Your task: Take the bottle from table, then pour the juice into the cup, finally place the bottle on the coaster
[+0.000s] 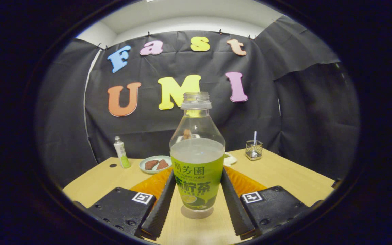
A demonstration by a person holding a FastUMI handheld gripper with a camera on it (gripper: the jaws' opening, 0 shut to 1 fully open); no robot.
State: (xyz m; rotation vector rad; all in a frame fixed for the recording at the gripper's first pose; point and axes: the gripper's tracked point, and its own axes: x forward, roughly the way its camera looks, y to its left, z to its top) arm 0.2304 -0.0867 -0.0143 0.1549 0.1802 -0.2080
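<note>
Bottle (197,160) upright, uncapped, mid-tabletop (284,173) between the gripper (196,204) fingers, which flank its label without clearly pressing; close squarely on the label band, lift straight, no tilt

Bottle (197,149) wrapper carries "FONG YUEN" under Chinese characters.

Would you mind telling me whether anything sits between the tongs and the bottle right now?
Nothing visible does. The bottle stands upright on the table, uncapped, between the tongs' two fingers, which flank its labelled sides, apparently touching.
</note>
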